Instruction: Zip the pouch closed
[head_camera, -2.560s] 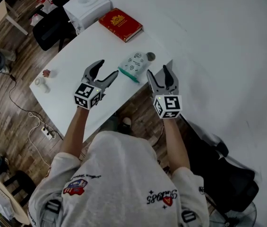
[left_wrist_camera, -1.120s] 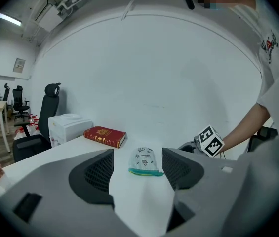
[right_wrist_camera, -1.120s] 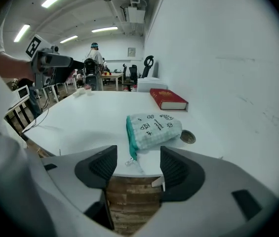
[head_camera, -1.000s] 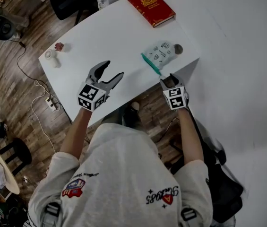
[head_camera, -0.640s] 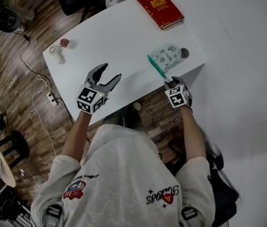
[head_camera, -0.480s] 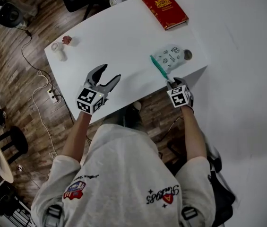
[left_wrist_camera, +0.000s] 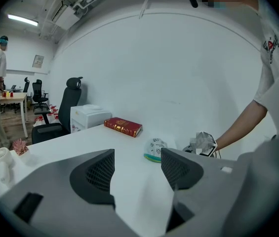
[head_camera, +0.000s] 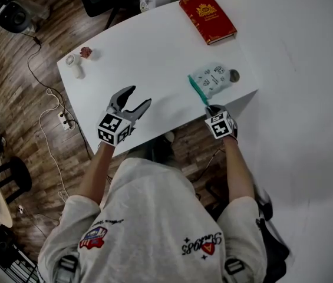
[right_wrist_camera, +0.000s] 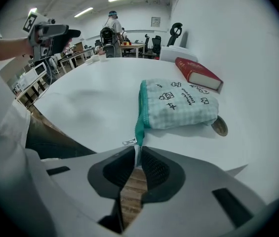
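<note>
The pale checked pouch (head_camera: 214, 78) with a teal zipper edge (head_camera: 198, 90) lies near the table's front right corner, zipper side toward me. In the right gripper view, the pouch (right_wrist_camera: 179, 105) lies just ahead and its metal zipper pull (right_wrist_camera: 129, 142) sits at the near end. My right gripper (right_wrist_camera: 138, 154) points steeply down at the table edge. Its jaws have just been closing and now pinch the teal tape end beside the pull. My left gripper (head_camera: 138, 96) hovers open over the table's front, well left of the pouch, holding nothing.
A red book (head_camera: 208, 17) lies at the table's far side. A small round disc (head_camera: 234, 75) sits right of the pouch. A little white object (head_camera: 75, 63) and a reddish one (head_camera: 86, 52) are at the far left. The white table (head_camera: 142, 52) ends just below the right gripper.
My right gripper has come down to the pouch's near zipper end and closed there. The left gripper shifted slightly right and stays open.
</note>
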Tool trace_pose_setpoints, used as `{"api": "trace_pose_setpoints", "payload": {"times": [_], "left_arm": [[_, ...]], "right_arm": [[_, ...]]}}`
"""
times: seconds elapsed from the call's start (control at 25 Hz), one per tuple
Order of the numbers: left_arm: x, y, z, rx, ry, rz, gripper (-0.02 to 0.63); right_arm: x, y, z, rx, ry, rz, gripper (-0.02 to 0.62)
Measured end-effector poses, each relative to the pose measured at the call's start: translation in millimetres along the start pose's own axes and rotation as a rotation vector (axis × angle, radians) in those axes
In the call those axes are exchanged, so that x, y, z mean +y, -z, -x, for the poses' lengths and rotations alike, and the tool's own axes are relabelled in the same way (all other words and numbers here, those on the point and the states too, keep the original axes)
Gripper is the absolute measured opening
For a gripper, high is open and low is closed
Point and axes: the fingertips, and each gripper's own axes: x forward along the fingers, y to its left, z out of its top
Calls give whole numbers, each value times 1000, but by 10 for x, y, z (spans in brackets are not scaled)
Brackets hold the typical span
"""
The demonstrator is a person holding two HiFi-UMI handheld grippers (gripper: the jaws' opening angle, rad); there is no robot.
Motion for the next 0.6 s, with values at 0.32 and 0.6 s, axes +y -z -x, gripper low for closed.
{"api": "trace_pose_setpoints", "payload": {"times": [0.32,0.6], "left_arm": [[-54,9,-9,11,18,-3,291],[-9,-35,35,14,20,-23,291]], "right_arm": [[-51,-216,108,-30,15,-89,28],[-42,-236,177,-70,32,-172,18]]}}
